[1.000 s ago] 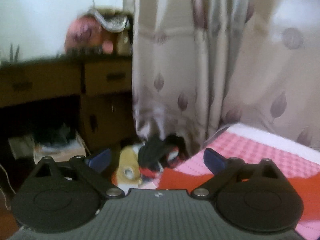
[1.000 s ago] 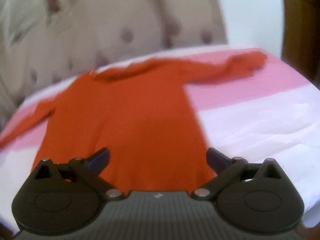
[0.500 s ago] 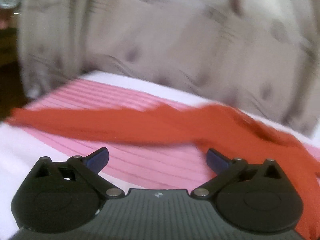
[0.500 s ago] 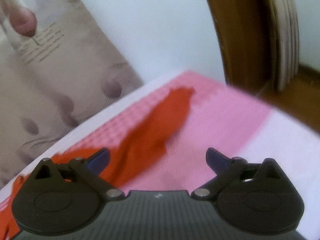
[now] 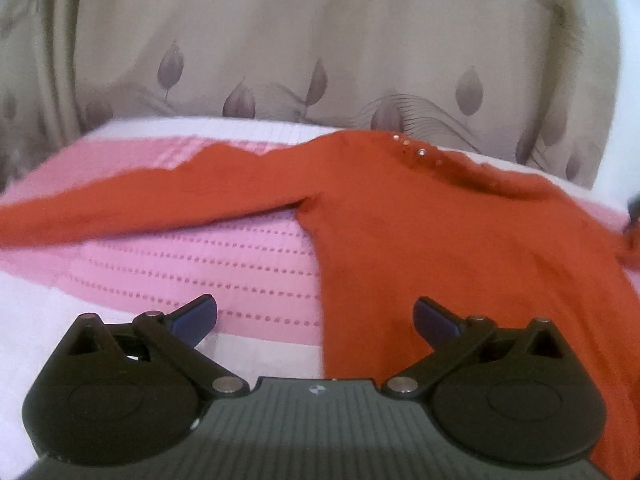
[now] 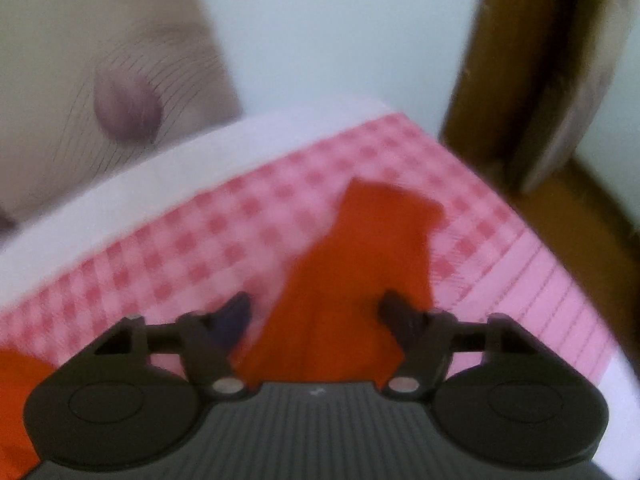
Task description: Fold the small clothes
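An orange long-sleeved top [image 5: 420, 232] lies flat on a pink and white blanket [image 5: 200, 264], with small studs on its shoulder [image 5: 420, 152]. One sleeve [image 5: 160, 196] stretches out to the left. My left gripper [image 5: 316, 316] hovers open over the left side edge of the top's body, nothing between its fingers. In the right wrist view the other sleeve's end [image 6: 360, 248] lies on the checked part of the blanket [image 6: 200, 240]. My right gripper [image 6: 314, 308] is low over it, jaws closing, with the sleeve cloth between the fingers and not clamped.
A beige curtain with leaf prints [image 5: 320, 40] hangs right behind the bed's far edge. Dark wooden furniture [image 6: 520, 80] stands past the bed's corner on the right, with a pale wall [image 6: 320, 20] between it and the curtain.
The left gripper swung from the desk and curtain onto the top's left side. The right gripper swept from the top's body out to the right sleeve end, and its jaws have narrowed.
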`<state>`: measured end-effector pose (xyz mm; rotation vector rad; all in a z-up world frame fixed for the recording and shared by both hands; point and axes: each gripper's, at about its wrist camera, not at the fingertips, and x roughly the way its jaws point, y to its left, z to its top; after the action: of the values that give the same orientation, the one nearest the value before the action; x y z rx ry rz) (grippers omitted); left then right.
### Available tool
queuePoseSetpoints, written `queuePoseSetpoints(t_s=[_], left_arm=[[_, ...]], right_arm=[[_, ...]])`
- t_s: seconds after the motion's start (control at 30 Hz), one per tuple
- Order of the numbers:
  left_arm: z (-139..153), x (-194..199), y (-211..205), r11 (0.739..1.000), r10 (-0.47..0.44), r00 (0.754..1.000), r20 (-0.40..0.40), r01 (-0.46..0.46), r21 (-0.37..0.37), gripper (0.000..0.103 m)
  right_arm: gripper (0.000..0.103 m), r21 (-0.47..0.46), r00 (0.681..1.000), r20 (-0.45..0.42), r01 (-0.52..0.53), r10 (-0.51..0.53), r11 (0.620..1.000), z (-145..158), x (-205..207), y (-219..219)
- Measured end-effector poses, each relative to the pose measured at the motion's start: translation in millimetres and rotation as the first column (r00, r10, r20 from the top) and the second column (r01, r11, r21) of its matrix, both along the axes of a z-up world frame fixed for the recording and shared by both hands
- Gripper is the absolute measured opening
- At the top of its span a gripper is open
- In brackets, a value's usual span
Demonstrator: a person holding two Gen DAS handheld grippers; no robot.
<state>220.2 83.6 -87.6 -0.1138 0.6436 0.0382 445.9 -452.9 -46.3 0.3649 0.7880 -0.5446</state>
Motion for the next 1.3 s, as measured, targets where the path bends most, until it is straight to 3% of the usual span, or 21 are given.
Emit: queuePoseSetpoints(t_s=[0.07, 0.13, 0.27, 0.4, 0.5, 0.53, 0.57, 0.63, 0.7, 0.8, 0.87, 0.93, 1.0, 1.03, 1.07, 1.1, 1.13, 1.17, 1.23, 1.27, 1.3], left_arm=[[-3, 0, 12, 0.997, 0.029, 1.0, 0.001, -0.029, -0.077, 0.103], [-2, -3, 21, 0.989, 0.049, 0.998, 0.029, -0.044, -0.144, 0.103], [-1, -7, 25, 0.983, 0.077, 0.996, 0.043, -0.069, -0.169, 0.103], [1, -6, 22, 0.985, 0.084, 0.996, 0.038, -0.077, -0.153, 0.103], [1, -6, 22, 0.985, 0.091, 0.995, 0.037, -0.084, -0.148, 0.103], [1, -6, 22, 0.985, 0.097, 0.995, 0.038, -0.091, -0.148, 0.103], [0, -6, 23, 0.984, 0.103, 0.994, 0.038, -0.096, -0.148, 0.103], [-1, -7, 24, 0.983, 0.11, 0.993, 0.039, -0.103, -0.152, 0.103], [-1, -6, 25, 0.983, 0.11, 0.993, 0.04, -0.103, -0.153, 0.103], [-2, -7, 26, 0.983, 0.112, 0.993, 0.042, -0.104, -0.152, 0.103], [-3, -7, 27, 0.981, 0.115, 0.992, 0.045, -0.106, -0.16, 0.103], [-3, -8, 28, 0.98, 0.118, 0.992, 0.048, -0.108, -0.166, 0.103], [-3, -7, 28, 0.979, 0.12, 0.992, 0.049, -0.11, -0.169, 0.103], [-3, -7, 27, 0.979, 0.121, 0.992, 0.048, -0.111, -0.168, 0.103], [-3, -7, 27, 0.98, 0.12, 0.992, 0.048, -0.111, -0.167, 0.103], [-3, -7, 27, 0.98, 0.12, 0.992, 0.047, -0.111, -0.166, 0.103], [-3, -7, 27, 0.98, 0.12, 0.992, 0.048, -0.111, -0.167, 0.103], [-3, -7, 27, 0.98, 0.12, 0.992, 0.048, -0.111, -0.168, 0.103], [-3, -7, 27, 0.98, 0.12, 0.992, 0.048, -0.111, -0.168, 0.103], [-3, -7, 27, 0.979, 0.122, 0.991, 0.049, -0.113, -0.169, 0.103], [-3, -7, 28, 0.978, 0.125, 0.991, 0.05, -0.115, -0.172, 0.103]], right_arm=[[0.025, 0.045, 0.999, 0.043, -0.005, 0.003, 0.999, 1, -20, -17], [0.011, 0.158, 0.993, 0.111, 0.02, -0.038, 0.987, -3, -54, -47], [0.011, 0.3, 0.961, 0.248, 0.043, -0.121, 0.953, -14, -144, -87], [0.011, 0.476, 0.895, 0.401, -0.019, -0.197, 0.879, -51, -243, -94], [0.012, 0.622, 0.827, 0.494, -0.118, -0.27, 0.774, -90, -302, -89], [0.012, 0.659, 0.821, 0.494, -0.138, -0.287, 0.739, -102, -317, -85], [0.01, 0.664, 0.821, 0.493, -0.141, -0.288, 0.735, -110, -329, -79], [0.01, 0.615, 0.801, 0.533, -0.145, -0.272, 0.775, -112, -348, -68], [0.018, 0.597, 0.805, 0.529, -0.128, -0.269, 0.792, -109, -352, -68], [0.048, 0.643, 0.789, 0.531, -0.138, -0.309, 0.753, -103, -349, -78], [0.077, 0.655, 0.777, 0.537, -0.138, -0.329, 0.743, -95, -339, -84], [0.086, 0.664, 0.773, 0.523, -0.104, -0.36, 0.741, -88, -329, -90], [0.086, 0.653, 0.769, 0.515, -0.064, -0.38, 0.754, -84, -322, -89], [0.084, 0.631, 0.778, 0.513, -0.055, -0.363, 0.774, -82, -317, -88], [0.065, 0.599, 0.793, 0.51, -0.05, -0.333, 0.8, -80, -307, -85], [0.043, 0.562, 0.818, 0.491, -0.034, -0.3, 0.827, -77, -300, -83], [0.009, 0.552, 0.846, 0.456, -0.025, -0.276, 0.834, -79, -293, -82], [0.007, 0.569, 0.86, 0.433, -0.029, -0.27, 0.822, -85, -287, -85], [0.007, 0.566, 0.856, 0.445, -0.039, -0.265, 0.823, -85, -286, -92], [0.007, 0.559, 0.847, 0.458, -0.038, -0.27, 0.828, -79, -288, -97], [0.007, 0.559, 0.814, 0.509, -0.064, -0.281, 0.827, -70, -294, -103]])
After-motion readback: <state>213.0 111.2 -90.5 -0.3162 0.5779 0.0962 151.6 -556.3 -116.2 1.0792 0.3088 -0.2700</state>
